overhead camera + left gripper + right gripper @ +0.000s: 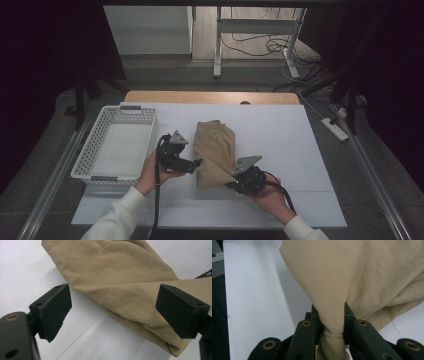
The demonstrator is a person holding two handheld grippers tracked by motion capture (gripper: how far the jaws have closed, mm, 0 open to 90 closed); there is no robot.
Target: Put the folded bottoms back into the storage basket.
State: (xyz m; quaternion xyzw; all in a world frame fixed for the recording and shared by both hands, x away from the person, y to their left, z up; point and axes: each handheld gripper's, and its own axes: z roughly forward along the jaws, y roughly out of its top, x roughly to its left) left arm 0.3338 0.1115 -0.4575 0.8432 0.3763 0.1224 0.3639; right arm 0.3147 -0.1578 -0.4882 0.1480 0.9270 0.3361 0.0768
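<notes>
High view looks down on a white worktop (280, 130), with a strip of bare wood showing along its far edge; on its left side sits a white perforated basket (96, 145), long side running away from the person, a bare white floor inside it; near the middle of the worktop lies a tan cloth (214, 147), folded into a long bundle that runs from far to near, its near end spread into a flatter corner; the basket and the cloth lie well apart, with the left claw (196, 163) between them; that claw is held in the person's left hand (152, 172), a white sleeve behind it, and it points at the cloth's left edge, close to it; left gripper view shows its two black jaws standing wide apart with nothing between them, the cloth's folded edge lying just past their tips on the white surface; the right claw (233, 175) comes in from the near right, held in the right hand (270, 192), and meets the cloth's near right corner; right gripper view shows the jaws closed tight on a pinched, hemmed corner of the cloth (332, 322), the fabric rising from the grip and fanning out above it.
</notes>
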